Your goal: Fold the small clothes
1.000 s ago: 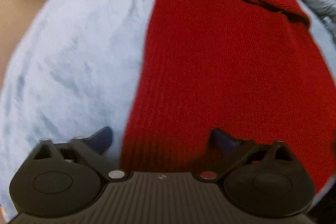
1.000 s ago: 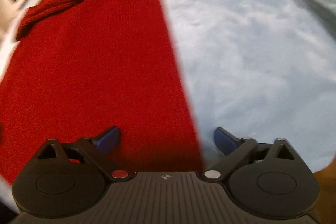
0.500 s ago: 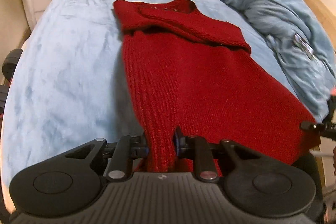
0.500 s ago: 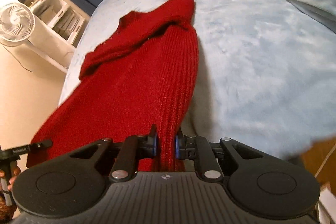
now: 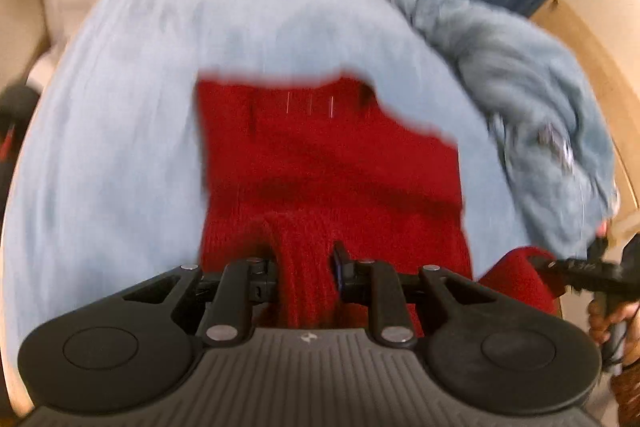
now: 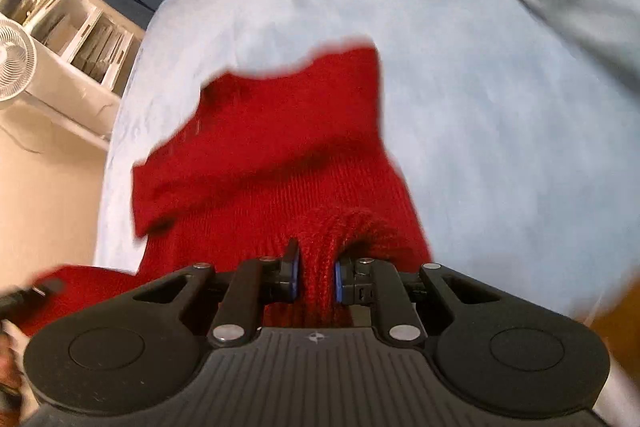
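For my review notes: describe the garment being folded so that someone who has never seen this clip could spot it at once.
Look at the pale blue bed cover that fills the view. In its middle lies a red knitted sweater, its near edge pinched by both the left gripper and the right gripper. It is the only red, ribbed item; the crumpled grey-blue blanket beside it is loose and untouched.

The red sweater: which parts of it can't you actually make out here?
- Red sweater, left wrist view: motion blur smears the neckline; its buttons are only streaks.
- Hem, both views: hidden where the left gripper and right gripper pinch it.
- Right wrist view: the sweater's near left corner is cut off by the edge.
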A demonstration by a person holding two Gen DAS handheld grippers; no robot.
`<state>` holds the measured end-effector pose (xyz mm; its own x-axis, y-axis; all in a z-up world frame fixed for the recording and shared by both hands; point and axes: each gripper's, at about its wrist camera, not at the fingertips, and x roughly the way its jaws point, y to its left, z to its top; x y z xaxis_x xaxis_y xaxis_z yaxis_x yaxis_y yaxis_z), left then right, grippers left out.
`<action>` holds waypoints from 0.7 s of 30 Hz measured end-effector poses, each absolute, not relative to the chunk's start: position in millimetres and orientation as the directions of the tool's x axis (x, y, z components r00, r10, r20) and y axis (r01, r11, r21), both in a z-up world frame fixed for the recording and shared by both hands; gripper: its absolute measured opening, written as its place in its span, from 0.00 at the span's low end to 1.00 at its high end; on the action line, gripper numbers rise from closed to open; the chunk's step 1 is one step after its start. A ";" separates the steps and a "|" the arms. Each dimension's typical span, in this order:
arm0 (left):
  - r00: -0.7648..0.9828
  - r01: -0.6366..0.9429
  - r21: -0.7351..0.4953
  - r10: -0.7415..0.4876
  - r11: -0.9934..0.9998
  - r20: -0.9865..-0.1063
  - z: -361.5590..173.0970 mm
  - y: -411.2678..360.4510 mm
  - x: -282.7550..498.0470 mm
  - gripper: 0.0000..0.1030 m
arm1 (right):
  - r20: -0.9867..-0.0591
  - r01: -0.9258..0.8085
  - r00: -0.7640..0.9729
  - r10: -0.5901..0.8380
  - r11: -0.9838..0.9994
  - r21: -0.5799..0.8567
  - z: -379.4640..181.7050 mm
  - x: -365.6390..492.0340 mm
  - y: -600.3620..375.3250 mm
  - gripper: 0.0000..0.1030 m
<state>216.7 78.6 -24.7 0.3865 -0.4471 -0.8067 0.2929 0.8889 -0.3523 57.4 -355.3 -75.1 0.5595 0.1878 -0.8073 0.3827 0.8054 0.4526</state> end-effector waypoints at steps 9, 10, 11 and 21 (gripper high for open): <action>0.517 -0.063 -0.265 -0.196 0.962 -0.833 -88.9 77.2 417.2 0.78 | -0.749 0.561 0.663 0.020 0.649 0.514 -130.1 212.6 -427.5 0.82; 0.517 -0.055 -0.273 -0.206 0.960 -0.830 -94.5 80.3 415.7 0.79 | -0.722 0.526 0.691 0.028 0.666 0.529 -130.9 208.3 -430.4 0.82; 0.519 -0.041 -0.284 -0.222 0.958 -0.825 -99.9 82.5 412.3 0.79 | -0.713 0.509 0.701 0.030 0.679 0.529 -132.1 206.0 -433.0 0.82; 0.547 0.171 -0.163 -0.231 0.972 -0.805 -111.3 73.3 329.1 0.82 | -0.508 0.341 0.861 -0.034 0.779 0.526 21.8 233.1 -435.4 0.84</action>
